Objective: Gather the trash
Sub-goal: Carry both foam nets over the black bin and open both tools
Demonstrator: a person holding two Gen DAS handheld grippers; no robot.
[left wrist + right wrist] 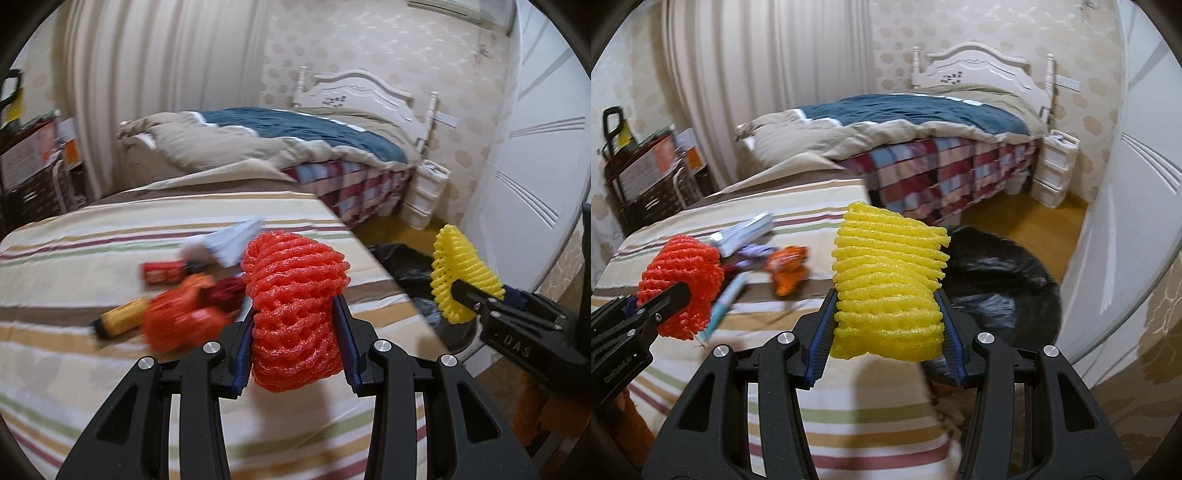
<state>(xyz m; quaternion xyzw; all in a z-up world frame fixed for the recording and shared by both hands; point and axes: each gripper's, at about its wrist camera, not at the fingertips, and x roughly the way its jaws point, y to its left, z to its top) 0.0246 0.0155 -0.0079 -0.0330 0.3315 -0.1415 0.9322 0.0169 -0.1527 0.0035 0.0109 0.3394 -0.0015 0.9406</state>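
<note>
My left gripper point(293, 343) is shut on a red foam fruit net point(291, 295) and holds it above the striped bedspread point(92, 369). My right gripper point(886, 332) is shut on a yellow foam fruit net point(886, 280), held off the bed's right edge. Each gripper shows in the other's view: the yellow net point(458, 273) at right, the red net point(681, 284) at left. More trash lies on the bedspread: a red wrapper point(166, 271), an orange crumpled bag point(177, 321), a yellow tube point(120, 317), white paper point(231, 242). A black trash bag point(1001, 291) lies open on the floor.
A second bed point(923, 122) with a blue and beige quilt stands behind. White plastic drawers point(1052, 173) sit by its headboard. A white wardrobe point(1137, 184) fills the right side. Boxes and a dark shelf point(650, 184) stand at the left by the curtain.
</note>
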